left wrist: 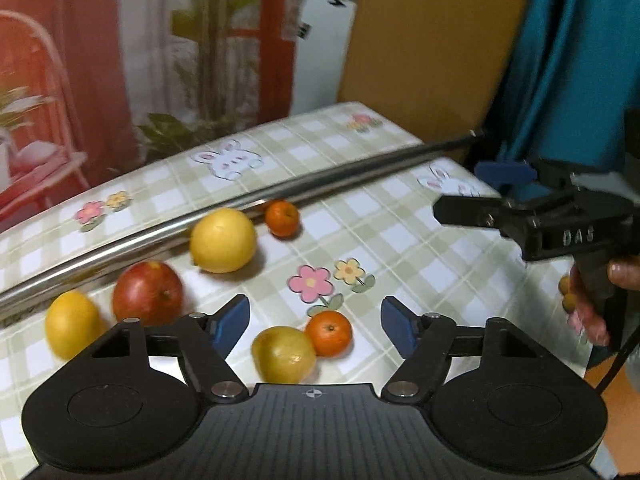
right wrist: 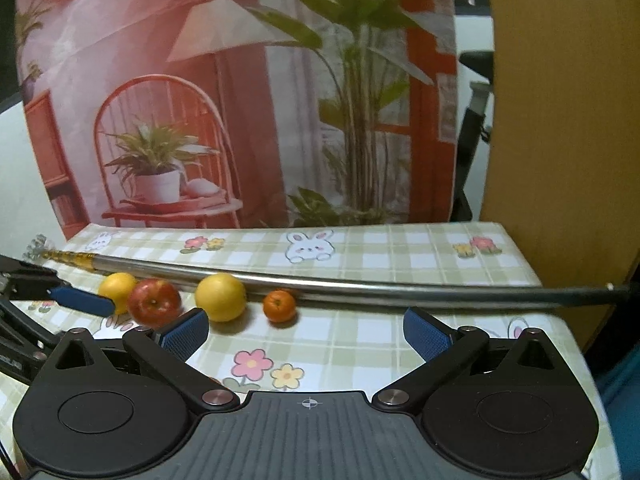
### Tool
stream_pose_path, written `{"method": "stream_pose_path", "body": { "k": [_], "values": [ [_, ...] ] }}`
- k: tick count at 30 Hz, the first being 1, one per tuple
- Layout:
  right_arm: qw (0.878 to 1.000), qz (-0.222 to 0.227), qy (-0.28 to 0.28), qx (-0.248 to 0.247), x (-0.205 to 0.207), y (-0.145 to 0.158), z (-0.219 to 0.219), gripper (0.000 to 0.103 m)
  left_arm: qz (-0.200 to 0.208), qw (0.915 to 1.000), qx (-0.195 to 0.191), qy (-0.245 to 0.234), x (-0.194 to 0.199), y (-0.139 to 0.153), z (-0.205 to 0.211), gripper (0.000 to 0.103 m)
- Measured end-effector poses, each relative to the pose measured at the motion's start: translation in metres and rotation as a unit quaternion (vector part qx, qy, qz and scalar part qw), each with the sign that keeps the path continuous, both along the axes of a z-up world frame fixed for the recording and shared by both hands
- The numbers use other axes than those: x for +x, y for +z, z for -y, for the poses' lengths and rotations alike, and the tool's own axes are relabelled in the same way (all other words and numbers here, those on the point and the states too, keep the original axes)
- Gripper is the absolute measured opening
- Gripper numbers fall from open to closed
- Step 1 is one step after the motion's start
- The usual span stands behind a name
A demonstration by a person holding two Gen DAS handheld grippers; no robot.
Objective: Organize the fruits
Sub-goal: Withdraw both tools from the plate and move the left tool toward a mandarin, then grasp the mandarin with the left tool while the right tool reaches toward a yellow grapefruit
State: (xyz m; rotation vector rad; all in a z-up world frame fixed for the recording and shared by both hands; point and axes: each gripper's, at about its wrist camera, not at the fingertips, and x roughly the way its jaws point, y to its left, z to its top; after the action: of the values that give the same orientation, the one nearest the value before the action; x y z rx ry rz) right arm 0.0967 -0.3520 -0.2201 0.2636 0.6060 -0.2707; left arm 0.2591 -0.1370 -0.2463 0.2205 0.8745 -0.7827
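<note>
- Checked-cloth surface (left wrist: pixel 360 216): three round yellow citrus fruits (left wrist: pixel 223 239), two small orange tangerines (left wrist: pixel 329 333), one red apple (left wrist: pixel 147 293).
- One long steel rod (left wrist: pixel 248 200) behind them.
- My left hand-held gripper (left wrist: pixel 316 326) spread, empty, above nearest yellow fruit and tangerine.
- My right hand-held gripper (right wrist: pixel 306 330) spread, empty.

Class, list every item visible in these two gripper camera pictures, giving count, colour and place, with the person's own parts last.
Round yellow citrus fruits: three, yellow; two by the rod, one nearest the left gripper.
Red apple: one, red, between two yellow fruits.
Small orange mandarins: two; one by the rod, one near front.
Long metal rod: one, silver, across the table.
Checked tablecloth: one, green-white.
Left gripper: black, blue fingers, open.
Right gripper: same, open.
Hand: one, holding right gripper.
</note>
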Motion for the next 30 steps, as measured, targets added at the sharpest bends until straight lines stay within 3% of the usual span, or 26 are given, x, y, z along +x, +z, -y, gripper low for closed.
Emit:
{"method": "stream_pose_path", "body": {
  "k": [4,8,13,18,19,30],
  "values": [
    [1.0,-0.006,-0.023,0.016,-0.002,-0.011,0.01,0.103,0.014,0.9974,0.043,-0.056,-0.002,-0.014,0.022,0.055],
    [0.999,-0.008,-0.038,0.031,-0.006,-0.019,0.017,0.103,0.018,0.9924,0.085,-0.087,-0.001,-0.029,0.036,0.055],
    [0.997,0.002,-0.049,0.054,-0.013,-0.025,0.02,0.103,0.013,0.9904,0.109,-0.083,0.006,-0.039,0.046,0.055],
    [0.996,0.005,-0.061,0.067,-0.017,-0.03,0.023,0.103,0.017,0.9871,0.131,-0.09,0.007,-0.045,0.056,0.041],
    [0.996,0.005,-0.062,0.069,-0.018,-0.031,0.022,0.103,0.015,0.9868,0.132,-0.092,0.007,-0.046,0.057,0.038],
    [0.995,0.002,-0.063,0.079,-0.025,-0.037,0.019,0.102,0.007,0.9934,0.095,-0.064,0.004,-0.039,0.047,0.037]
  ]
}}
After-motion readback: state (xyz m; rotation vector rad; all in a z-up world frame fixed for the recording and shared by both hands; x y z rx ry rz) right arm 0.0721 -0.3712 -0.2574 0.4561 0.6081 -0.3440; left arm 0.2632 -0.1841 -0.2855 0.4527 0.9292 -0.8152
